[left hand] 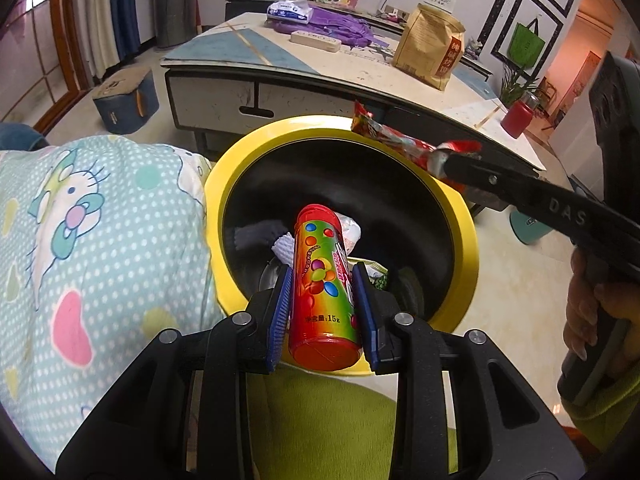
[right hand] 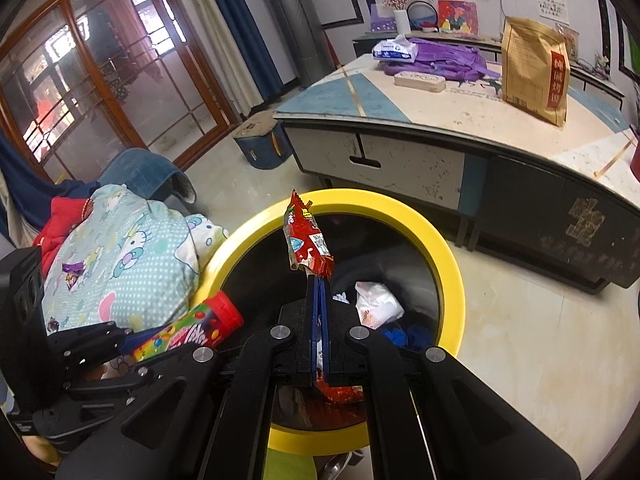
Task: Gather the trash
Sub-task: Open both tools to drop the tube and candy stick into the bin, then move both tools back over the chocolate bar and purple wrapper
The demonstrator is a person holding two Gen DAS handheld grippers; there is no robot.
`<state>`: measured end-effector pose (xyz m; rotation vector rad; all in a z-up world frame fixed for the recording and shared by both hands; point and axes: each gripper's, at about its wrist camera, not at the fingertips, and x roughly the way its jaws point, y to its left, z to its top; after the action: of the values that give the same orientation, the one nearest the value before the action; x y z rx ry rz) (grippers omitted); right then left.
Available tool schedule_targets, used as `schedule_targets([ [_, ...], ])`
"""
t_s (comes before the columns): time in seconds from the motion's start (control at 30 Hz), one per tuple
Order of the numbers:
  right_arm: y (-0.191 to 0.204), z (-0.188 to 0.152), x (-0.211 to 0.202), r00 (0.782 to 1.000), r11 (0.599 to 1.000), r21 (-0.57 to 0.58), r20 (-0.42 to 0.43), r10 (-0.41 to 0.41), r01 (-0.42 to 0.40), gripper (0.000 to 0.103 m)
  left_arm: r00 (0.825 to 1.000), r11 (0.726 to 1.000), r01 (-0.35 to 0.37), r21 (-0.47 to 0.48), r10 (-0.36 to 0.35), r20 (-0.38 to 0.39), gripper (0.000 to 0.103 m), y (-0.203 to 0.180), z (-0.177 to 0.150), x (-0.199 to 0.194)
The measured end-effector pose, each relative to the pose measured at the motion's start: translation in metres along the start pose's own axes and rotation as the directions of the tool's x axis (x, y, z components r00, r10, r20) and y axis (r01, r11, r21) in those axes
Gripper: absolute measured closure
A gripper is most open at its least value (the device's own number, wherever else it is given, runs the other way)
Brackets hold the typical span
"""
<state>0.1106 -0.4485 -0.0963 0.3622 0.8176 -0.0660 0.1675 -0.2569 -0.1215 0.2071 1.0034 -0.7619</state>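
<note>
Red candy tube (left hand: 323, 288) pinched in left gripper (left hand: 323, 312), pointing long-ways down into yellow-rimmed bin (left hand: 256, 148); red wrapper (right hand: 307, 240) squeezed flat in right gripper (right hand: 319, 292), over the rim's far side.

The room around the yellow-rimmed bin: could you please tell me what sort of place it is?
Most likely a home living room: a low coffee table with drawers, wood-framed glass sliding doors, and a cartoon-print pillow beside the yellow-rimmed bin.
</note>
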Motion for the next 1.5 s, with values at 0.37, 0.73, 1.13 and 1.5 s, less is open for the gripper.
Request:
schedule_targets([
  [0.37,-0.009,0.002,0.005,1.0,0.999,0.041,-0.009,0.002,-0.002,0.093,1.0,0.999,-0.006,-0.049,0.007,0.023,0.06,0.009,0.001,0.006],
  [0.73,-0.008,0.006,-0.003,1.0,0.999,0.044,0.03,-0.002,0.0,0.056,0.993,0.99,-0.043,-0.136,0.057,0.103,0.011,0.028,0.001,-0.025],
  [1.13,0.037,0.008,-0.033,0.99,0.996,-0.081,0.136,0.043,-0.032,0.044,0.953,0.966,-0.162,-0.2,0.205,0.222,0.011,0.047,-0.008,-0.084],
  [1.5,0.095,0.0,-0.057,0.97,0.967,-0.233,0.192,0.149,-0.103,0.036,0.901,0.92,-0.244,-0.307,0.332,0.279,0.011,0.079,-0.03,-0.13],
])
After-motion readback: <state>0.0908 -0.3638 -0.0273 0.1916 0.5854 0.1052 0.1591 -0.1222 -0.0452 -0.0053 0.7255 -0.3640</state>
